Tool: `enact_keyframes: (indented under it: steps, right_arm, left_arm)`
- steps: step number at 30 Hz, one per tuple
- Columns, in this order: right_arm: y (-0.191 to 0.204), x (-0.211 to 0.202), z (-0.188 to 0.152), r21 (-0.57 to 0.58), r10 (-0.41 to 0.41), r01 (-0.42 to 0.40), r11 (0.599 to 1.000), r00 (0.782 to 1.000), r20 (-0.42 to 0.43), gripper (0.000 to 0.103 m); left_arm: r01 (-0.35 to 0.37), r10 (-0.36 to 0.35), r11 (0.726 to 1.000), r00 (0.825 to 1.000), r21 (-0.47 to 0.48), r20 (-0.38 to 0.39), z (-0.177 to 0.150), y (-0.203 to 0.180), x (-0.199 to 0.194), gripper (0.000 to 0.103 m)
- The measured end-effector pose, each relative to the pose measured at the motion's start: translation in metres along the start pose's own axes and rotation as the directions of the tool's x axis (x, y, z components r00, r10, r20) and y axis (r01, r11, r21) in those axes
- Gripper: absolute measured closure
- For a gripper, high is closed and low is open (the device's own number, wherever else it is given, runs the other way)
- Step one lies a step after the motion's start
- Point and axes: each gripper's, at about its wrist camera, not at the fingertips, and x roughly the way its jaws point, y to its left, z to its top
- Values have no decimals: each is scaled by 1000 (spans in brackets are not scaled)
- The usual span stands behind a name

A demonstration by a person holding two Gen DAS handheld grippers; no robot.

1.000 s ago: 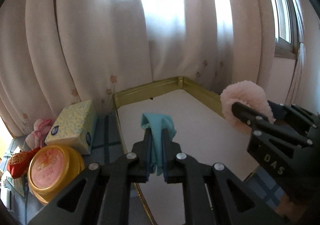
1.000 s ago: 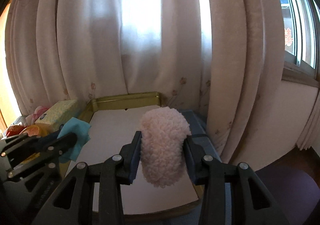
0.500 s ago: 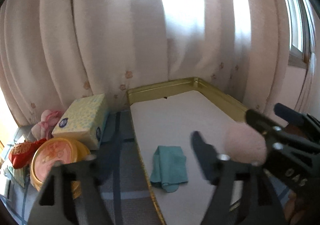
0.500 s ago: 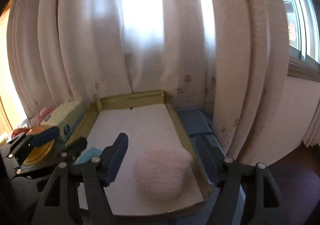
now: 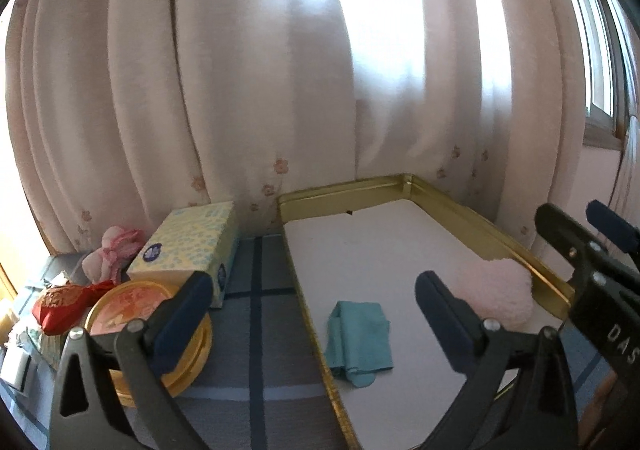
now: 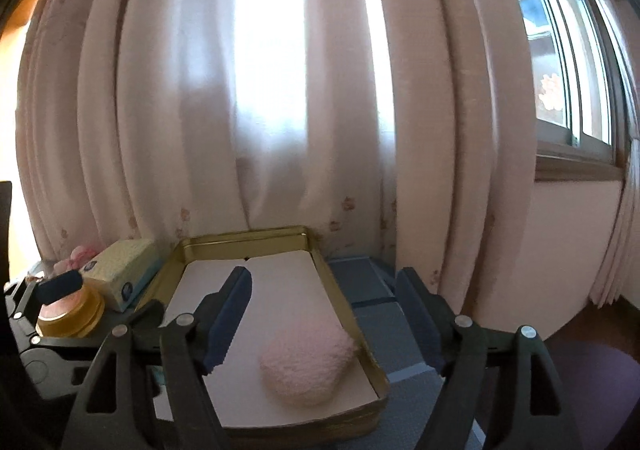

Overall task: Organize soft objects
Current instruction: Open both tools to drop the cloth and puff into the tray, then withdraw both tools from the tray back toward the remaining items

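Observation:
A folded teal cloth point(image 5: 358, 338) lies loose in the gold-rimmed tray point(image 5: 480, 226), by its left rim. My left gripper point(image 5: 312, 290) hangs just above and behind the cloth; its jaws are opening wide and hold nothing. A fluffy pink pad point(image 6: 308, 366) rests in the tray's near right corner point(image 6: 372, 366), also seen as the pink pad point(image 5: 500, 294) in the left wrist view. My right gripper point(image 6: 324, 282) is above it, jaws opening, pads clear of the fluff. The right gripper point(image 5: 574, 210) shows at the left view's right edge.
Left of the tray stand a yellow tissue box point(image 5: 188, 242), a round gold tin point(image 5: 132, 306), a red pouch point(image 5: 60, 302) and a pink plush point(image 5: 112, 250) on a blue checked cloth point(image 5: 260, 290). Curtains point(image 6: 280, 110) hang close behind; a window point(image 6: 568, 70) is at right.
Both grippers have opened. The teal cloth has dropped from the left one and the pink pad from the right one; both now lie in the tray.

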Motion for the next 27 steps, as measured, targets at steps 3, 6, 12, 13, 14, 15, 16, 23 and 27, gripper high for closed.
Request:
enact_keyframes:
  steps: [3, 6, 12, 13, 14, 15, 16, 23, 27]
  right_arm:
    - [-1, -1, -1, 7, -7, 7, 1000, 1000, 4, 26]
    - [-1, -2, -1, 7, -11, 11, 1000, 1000, 7, 26]
    - [-5, -3, -3, 26, -18, 18, 999, 1000, 10, 26]
    - [-6, -4, -2, 34, -21, 21, 999, 1000, 11, 26]
    - [-8, -4, -3, 40, -22, 22, 999, 1000, 12, 26]
    - [-9, -4, -2, 46, -23, 22, 999, 1000, 13, 26]
    - [-11, -4, -2, 54, -26, 25, 998, 1000, 13, 26]
    - [-13, -6, -2, 66, -51, 49, 997, 999, 15, 26]
    - [-8, -7, -2, 42, -63, 62, 997, 998, 18, 26]
  left_arm:
    - [-1, 1, 1000, 1000, -6, 13, -1, 3, -3, 0]
    - [0, 0, 1000, 1000, -8, 26, -1, 5, -6, 0]
    - [2, -2, 1000, 999, -26, 37, -3, 11, -10, 0]
    - [3, -2, 1000, 999, -29, 41, -3, 12, -11, 0]
    - [3, -1, 999, 999, -34, 47, -3, 13, -12, 0]
    - [1, 0, 999, 999, -34, 49, -4, 14, -13, 0]
    - [-2, 4, 999, 999, -32, 50, -4, 14, -14, 0]
    - [-15, 17, 999, 998, -37, 58, -6, 20, -19, 0]
    - [-21, 23, 999, 999, -49, 37, -6, 24, -17, 0]
